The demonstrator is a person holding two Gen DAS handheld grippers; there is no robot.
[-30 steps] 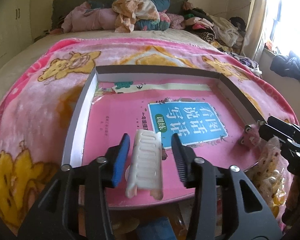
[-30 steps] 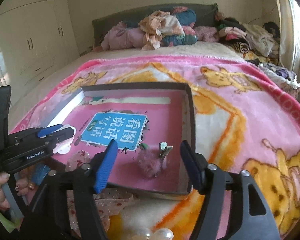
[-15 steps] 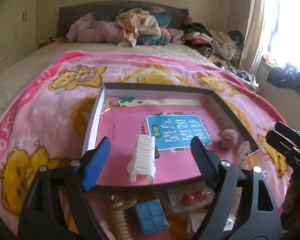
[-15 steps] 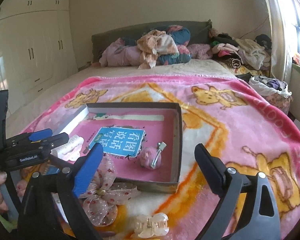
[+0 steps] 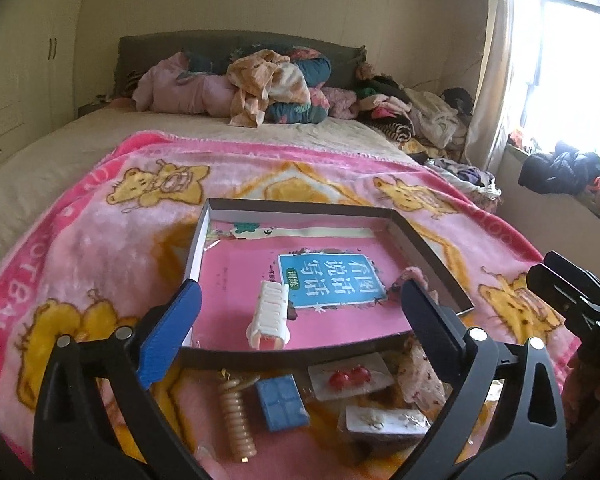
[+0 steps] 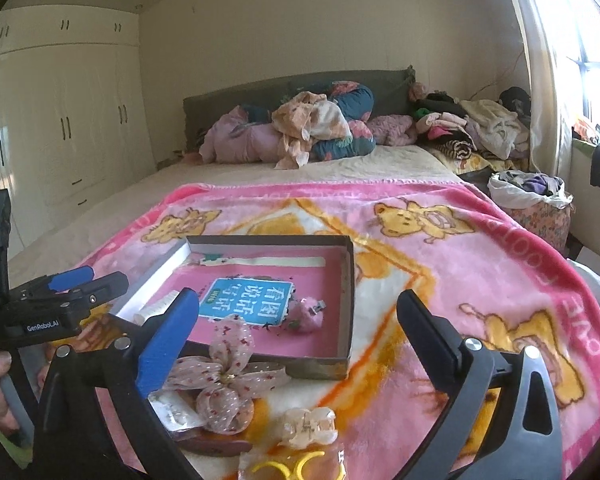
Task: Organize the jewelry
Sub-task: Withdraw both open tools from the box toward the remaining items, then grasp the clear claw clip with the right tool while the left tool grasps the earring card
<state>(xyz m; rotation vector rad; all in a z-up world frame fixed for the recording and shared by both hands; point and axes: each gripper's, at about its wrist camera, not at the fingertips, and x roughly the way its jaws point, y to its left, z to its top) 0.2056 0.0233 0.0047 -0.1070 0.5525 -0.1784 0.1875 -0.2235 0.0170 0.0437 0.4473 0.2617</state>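
Observation:
A shallow cardboard box (image 5: 284, 356) (image 6: 350, 280) with a pink book cover as its floor lies on the pink blanket. A white hair claw clip (image 5: 270, 316) (image 6: 156, 310) lies inside near its front edge. A pink fluffy clip (image 6: 310, 316) lies inside at the right. My left gripper (image 5: 300, 320) is open and empty, above the box's near edge. My right gripper (image 6: 296, 328) is open and empty, above a sheer bow (image 6: 224, 376) and a clear claw clip (image 6: 308, 426). In front of the box lie a spiral hair tie (image 5: 238, 420), a blue square piece (image 5: 282, 402) and red earrings on a card (image 5: 346, 376).
The pink bear blanket (image 6: 460, 280) covers the near part of the bed. Piled clothes (image 5: 260, 84) lie at the headboard. A wardrobe (image 6: 60, 120) stands at the left, a window (image 5: 580, 60) at the right. A yellow ring-shaped item (image 6: 288, 468) lies at the near edge.
My left gripper opened, left the white claw clip in the box and pulled back. My right gripper also pulled back and rose, so more of the bed shows.

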